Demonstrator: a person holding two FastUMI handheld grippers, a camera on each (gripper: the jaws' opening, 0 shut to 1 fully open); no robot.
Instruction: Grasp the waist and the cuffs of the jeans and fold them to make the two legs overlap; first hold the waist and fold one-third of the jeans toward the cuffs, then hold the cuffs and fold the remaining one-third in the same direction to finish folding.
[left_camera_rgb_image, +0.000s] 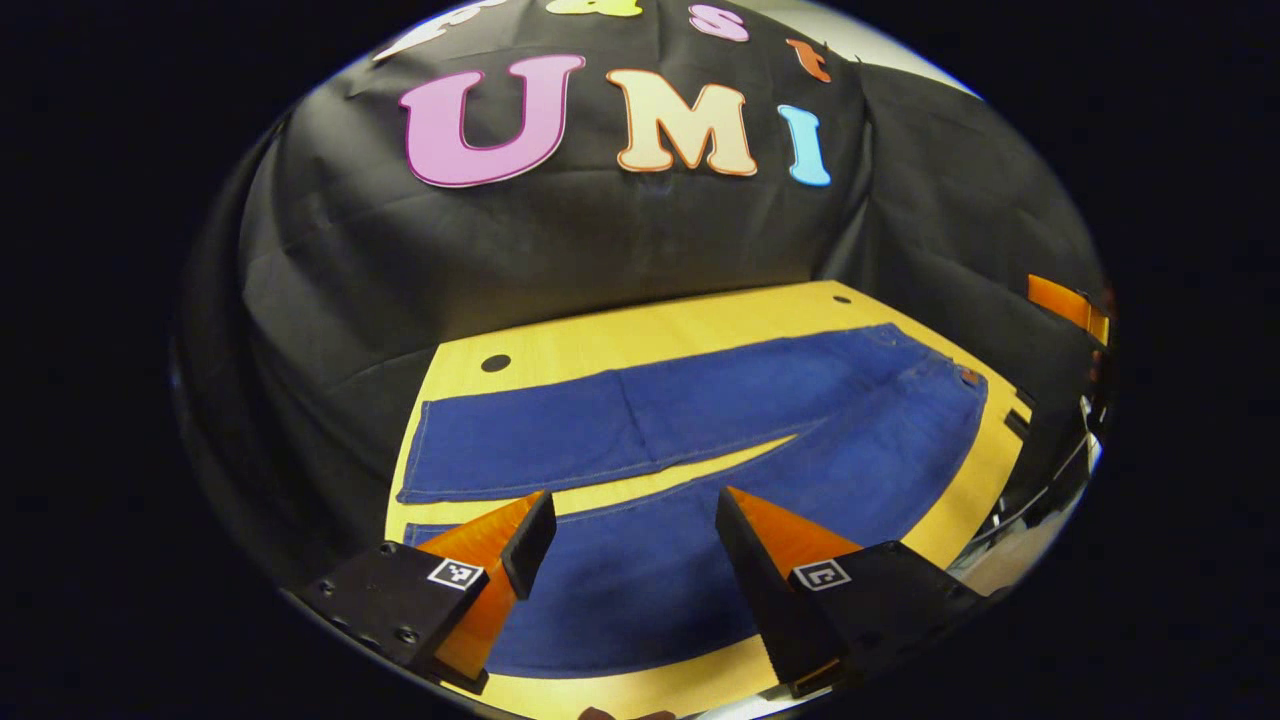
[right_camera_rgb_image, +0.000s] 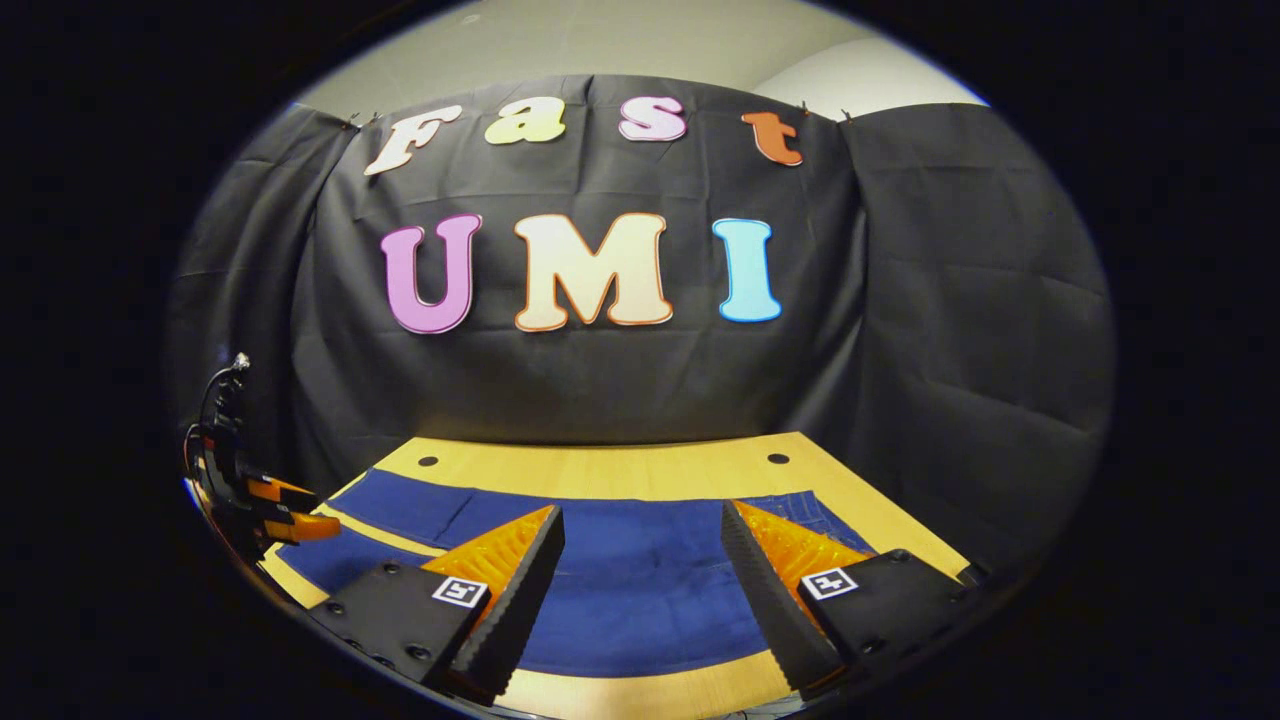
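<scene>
Blue jeans (left_camera_rgb_image: 700, 400) lie flat on the yellow wooden table (left_camera_rgb_image: 600, 345), legs spread in a narrow V. In the left gripper view the waist (left_camera_rgb_image: 950, 390) is at the right and the cuffs (left_camera_rgb_image: 425, 455) at the left. My left gripper (left_camera_rgb_image: 635, 500) hangs open above the near leg, holding nothing. In the right gripper view the jeans (right_camera_rgb_image: 640, 590) stretch across the table (right_camera_rgb_image: 600, 460). My right gripper (right_camera_rgb_image: 642, 512) is open over them, near the waist end, with nothing between its fingers. The left gripper (right_camera_rgb_image: 270, 510) also shows far off at the left edge.
The black booth cloth (right_camera_rgb_image: 620, 380) closes off the back and sides of the table. Two small dark holes (right_camera_rgb_image: 428, 461) (right_camera_rgb_image: 778, 458) mark the table's far corners. A bare wood strip (right_camera_rgb_image: 640, 690) runs along the near edge.
</scene>
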